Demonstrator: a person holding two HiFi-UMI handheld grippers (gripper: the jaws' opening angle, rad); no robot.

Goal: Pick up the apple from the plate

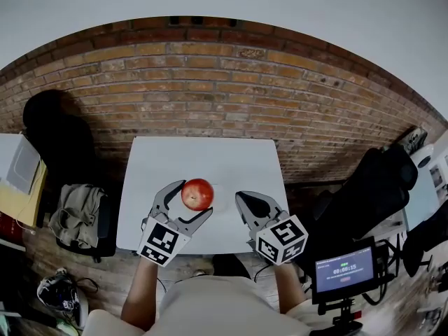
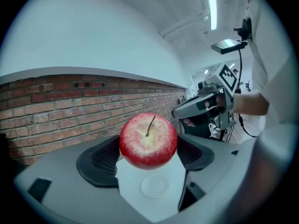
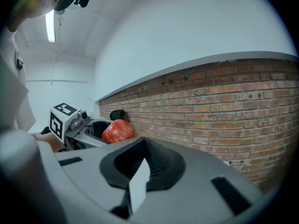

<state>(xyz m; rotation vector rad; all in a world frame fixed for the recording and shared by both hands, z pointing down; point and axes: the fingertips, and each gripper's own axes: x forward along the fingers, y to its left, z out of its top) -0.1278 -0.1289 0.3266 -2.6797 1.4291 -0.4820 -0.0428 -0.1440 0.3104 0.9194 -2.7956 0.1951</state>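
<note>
While the L gripper [image 1: 192, 199] is clamped on the red apple [image 1: 197, 193], jaws pressing its two sides and stem up, the fruit hangs over the white table [image 1: 210, 156], clear of the small white plate [image 2: 154, 186] seen below it. Further R, the R gripper [image 1: 243, 199] sits near the table's R edge w/ jaws together, nothing btwn them, apart from the apple.

Apple [image 1: 197, 194] x1, plate [image 2: 154, 186] x1, claws [image 1: 192, 201] [image 1: 241, 199] x2
</note>
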